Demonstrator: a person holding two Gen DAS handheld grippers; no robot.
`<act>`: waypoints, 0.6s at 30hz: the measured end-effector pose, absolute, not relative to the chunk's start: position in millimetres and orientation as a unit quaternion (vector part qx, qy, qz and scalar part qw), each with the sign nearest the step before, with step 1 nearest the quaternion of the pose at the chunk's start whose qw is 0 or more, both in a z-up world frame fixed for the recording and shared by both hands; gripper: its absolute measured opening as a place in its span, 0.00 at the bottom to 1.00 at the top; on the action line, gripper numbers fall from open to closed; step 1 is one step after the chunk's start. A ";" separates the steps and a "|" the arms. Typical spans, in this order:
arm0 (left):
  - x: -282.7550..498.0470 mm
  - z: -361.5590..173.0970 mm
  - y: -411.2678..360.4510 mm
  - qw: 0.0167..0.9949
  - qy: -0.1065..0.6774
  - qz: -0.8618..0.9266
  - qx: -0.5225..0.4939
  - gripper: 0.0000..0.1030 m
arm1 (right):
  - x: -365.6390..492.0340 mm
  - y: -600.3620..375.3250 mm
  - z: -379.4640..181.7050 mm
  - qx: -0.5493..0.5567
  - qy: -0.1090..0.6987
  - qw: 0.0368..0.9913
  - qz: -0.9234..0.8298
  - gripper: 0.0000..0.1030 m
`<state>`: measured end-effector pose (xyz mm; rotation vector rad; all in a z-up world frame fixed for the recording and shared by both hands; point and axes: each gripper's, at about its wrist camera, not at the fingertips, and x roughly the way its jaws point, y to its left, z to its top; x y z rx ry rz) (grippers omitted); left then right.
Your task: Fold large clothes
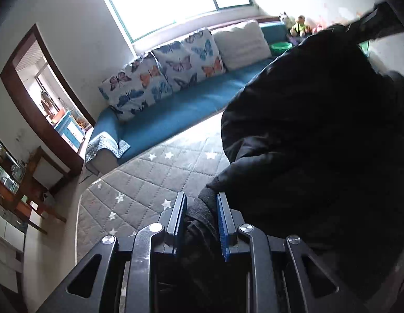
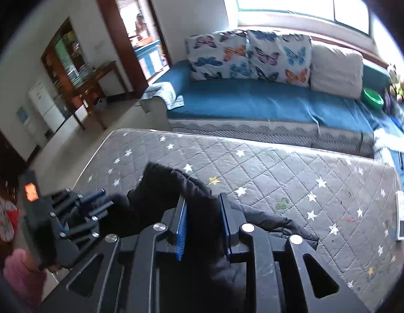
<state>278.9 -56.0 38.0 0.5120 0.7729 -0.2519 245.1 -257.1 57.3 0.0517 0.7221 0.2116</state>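
Observation:
A large black padded jacket [image 1: 306, 120] hangs bunched up in the left wrist view and fills its right half. My left gripper [image 1: 201, 203] is shut on a dark ribbed edge of it, and the fabric fills the gap between the blue pads. In the right wrist view another part of the jacket [image 2: 170, 187] rises over the grey star-patterned quilted mat [image 2: 280, 172]. My right gripper [image 2: 203, 203] is shut on that fabric. The left gripper [image 2: 97, 203] shows blurred at the left, close beside the right one. The jacket's lower part is hidden behind the grippers.
A blue sofa [image 2: 254, 104] with butterfly cushions [image 2: 248, 52] and a white cushion runs along the mat's far side under a bright window. A green bowl [image 2: 372, 99] sits on the sofa. A white remote [image 2: 400, 216] lies at the mat's right edge. A doorway [image 2: 139, 31] and shelves stand left.

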 end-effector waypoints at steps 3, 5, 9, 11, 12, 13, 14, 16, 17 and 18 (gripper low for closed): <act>295.0 18.0 -58.4 0.880 0.383 -0.119 0.253 0.23 | 237.3 -266.3 57.2 0.022 0.356 0.929 0.102 0.25; 324.7 -2.5 -56.4 0.877 0.392 -0.118 0.251 0.24 | 229.4 -270.1 54.9 0.015 0.368 0.924 0.101 0.25; 347.7 -34.5 -49.0 0.873 0.408 -0.127 0.233 0.23 | 209.6 -271.8 32.0 -0.018 0.429 0.899 0.084 0.25; 353.0 -39.9 -47.8 0.872 0.414 -0.133 0.226 0.23 | 207.7 -276.3 13.7 -0.027 0.468 0.881 0.065 0.25; 355.4 -41.9 -46.7 0.871 0.416 -0.134 0.224 0.23 | 210.8 -278.3 6.7 -0.033 0.483 0.873 0.055 0.25; 361.5 -45.4 -43.4 0.870 0.419 -0.135 0.223 0.23 | 214.8 -284.1 -6.9 -0.040 0.506 0.861 0.033 0.25; 366.1 -49.0 -41.8 0.868 0.422 -0.138 0.221 0.24 | 222.0 -289.5 -12.1 -0.038 0.516 0.855 0.021 0.25; 370.1 -53.8 -36.3 0.865 0.432 -0.141 0.214 0.26 | 235.8 -303.3 -30.1 -0.016 0.547 0.837 0.007 0.25; 379.1 -59.4 -33.3 0.862 0.437 -0.142 0.213 0.26 | 243.9 -309.7 -39.1 0.002 0.560 0.828 0.012 0.25; 379.1 -60.7 -33.6 0.860 0.441 -0.143 0.212 0.27 | 249.4 -314.4 -45.0 0.016 0.566 0.824 0.014 0.25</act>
